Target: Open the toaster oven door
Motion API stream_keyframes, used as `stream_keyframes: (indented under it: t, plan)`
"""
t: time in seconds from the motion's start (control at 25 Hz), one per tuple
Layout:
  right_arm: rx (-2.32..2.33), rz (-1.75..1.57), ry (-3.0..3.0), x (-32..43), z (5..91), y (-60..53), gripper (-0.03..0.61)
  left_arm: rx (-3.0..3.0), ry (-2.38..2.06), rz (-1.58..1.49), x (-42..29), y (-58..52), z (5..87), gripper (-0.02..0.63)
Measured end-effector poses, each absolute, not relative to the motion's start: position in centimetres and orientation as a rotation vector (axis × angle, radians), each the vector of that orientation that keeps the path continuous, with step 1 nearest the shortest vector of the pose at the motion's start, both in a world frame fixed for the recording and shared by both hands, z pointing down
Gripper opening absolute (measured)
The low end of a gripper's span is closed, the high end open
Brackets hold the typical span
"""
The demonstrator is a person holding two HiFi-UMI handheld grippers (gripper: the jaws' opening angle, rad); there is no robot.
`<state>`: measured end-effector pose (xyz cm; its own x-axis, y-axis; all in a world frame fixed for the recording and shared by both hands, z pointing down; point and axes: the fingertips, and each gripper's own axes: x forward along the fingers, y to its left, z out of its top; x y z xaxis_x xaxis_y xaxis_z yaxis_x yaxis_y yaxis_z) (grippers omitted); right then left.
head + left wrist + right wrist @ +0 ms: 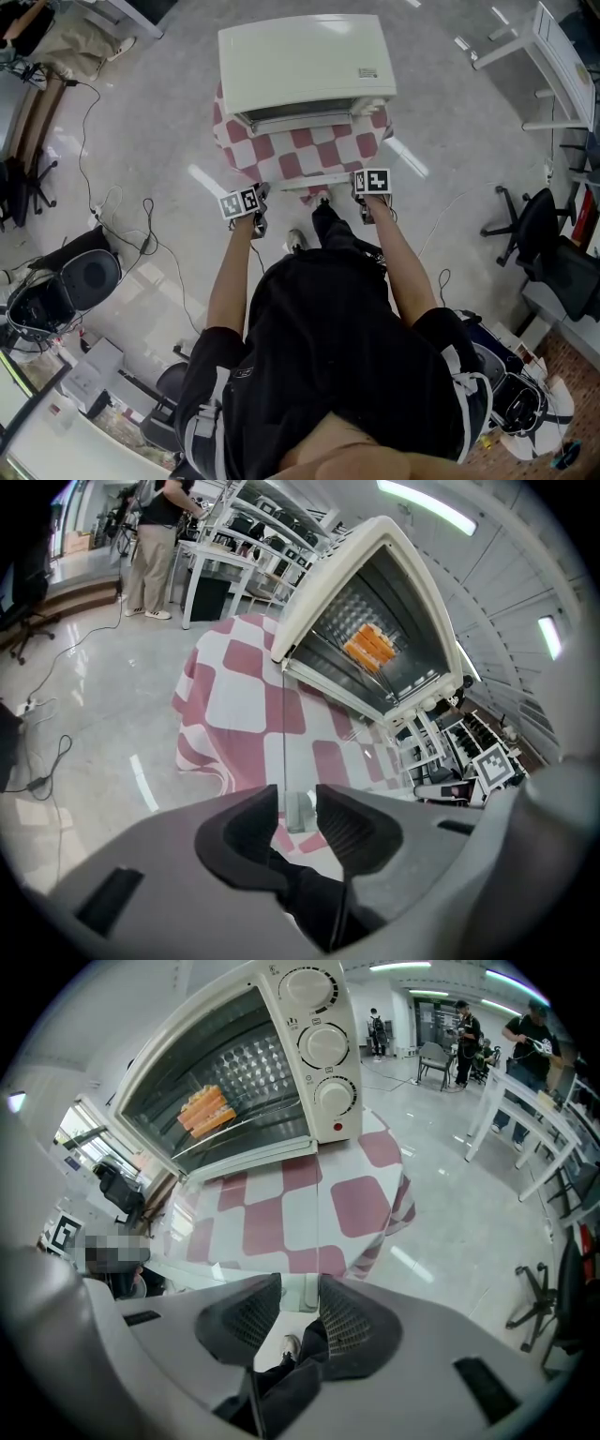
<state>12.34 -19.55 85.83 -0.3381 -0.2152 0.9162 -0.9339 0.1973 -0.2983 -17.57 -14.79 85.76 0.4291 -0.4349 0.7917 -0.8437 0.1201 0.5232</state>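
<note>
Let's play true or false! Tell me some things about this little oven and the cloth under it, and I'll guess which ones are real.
The door of the toaster oven is open. True.
The tablecloth is blue and white. False: it has pink and white checks.
Inside the oven lies something orange. True.
The oven has only one knob. False: three knobs sit in a column.
The door handle is between the jaws of the right hand-held gripper. True.
</note>
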Motion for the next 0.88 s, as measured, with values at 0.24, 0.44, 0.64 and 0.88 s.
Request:
stream_keyframes:
  t: [0.24, 0.44, 0.64, 0.88]
  plan:
    - [1.108, 1.170, -1.717, 12.4, 84.7, -19.0, 0.164, 1.531, -1.124, 0.391, -17.8, -13.0, 85.0, 0.189]
    - [1.195, 1.053, -1.783, 12.6, 80.6, -19.3, 0.170, 1.599, -1.206, 0.292, -19.7, -11.9, 81.2, 0.187]
    - [1.295, 0.869, -1.941, 11.0, 73.5, -18.1, 0.145, 1.781, -1.355, 0.279, -20.3, -10.6, 74.7, 0.069]
    - [1.458, 0.692, -2.176, 7.7, 63.9, -14.6, 0.044, 2.018, -1.497, 0.247, -18.6, -9.5, 65.5, 0.009]
